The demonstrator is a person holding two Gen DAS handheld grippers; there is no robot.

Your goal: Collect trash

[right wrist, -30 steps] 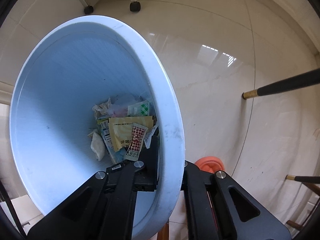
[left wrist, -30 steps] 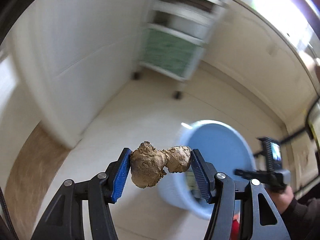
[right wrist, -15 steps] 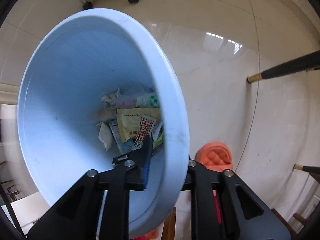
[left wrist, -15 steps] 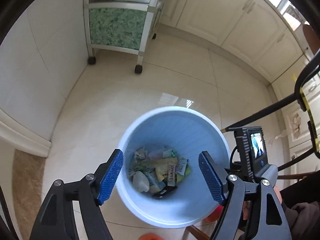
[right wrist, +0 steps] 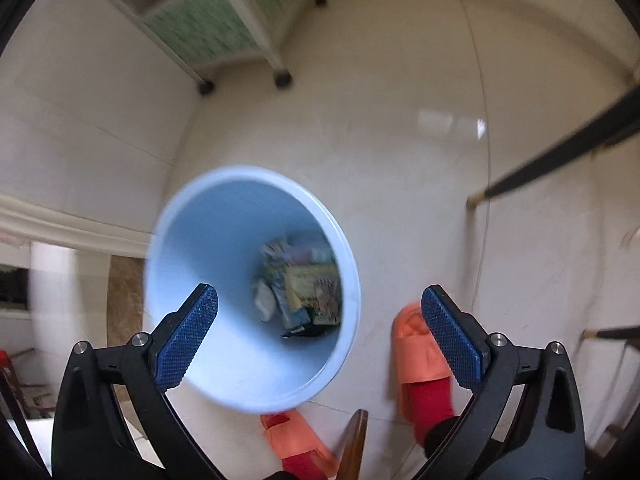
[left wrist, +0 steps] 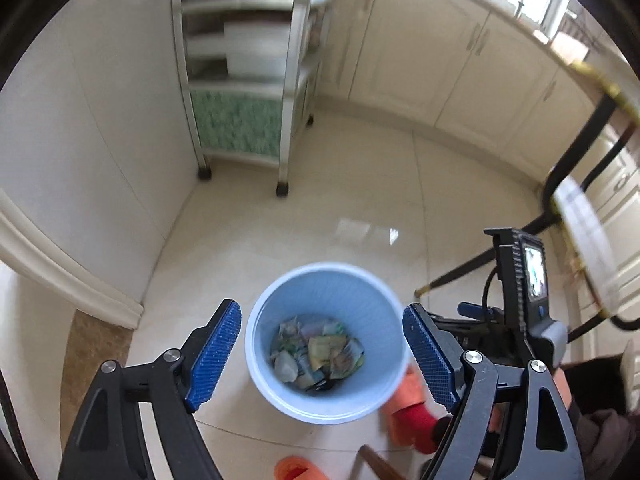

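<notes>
- The pale blue bin stands upright on the cream floor tiles, its bottom covered with wrappers and crumpled paper; no loose trash shows on the floor in either view.
- The left gripper hangs above the bin mouth, its jaws opening and nothing between the blue pads.
- The right gripper is also over the bin, jaws opening wide and empty; its left pad sits in front of the bin's interior, its right pad over an orange slipper.
- The step in hand appears to be pulling clear after a drop. Done well, both grippers lift straight up so neither pad clips the rim and tips the bin.
- Chair legs stand near on the right, so any swing away should avoid them.
- A wheeled shelf cart stands well apart by the wall.
</notes>
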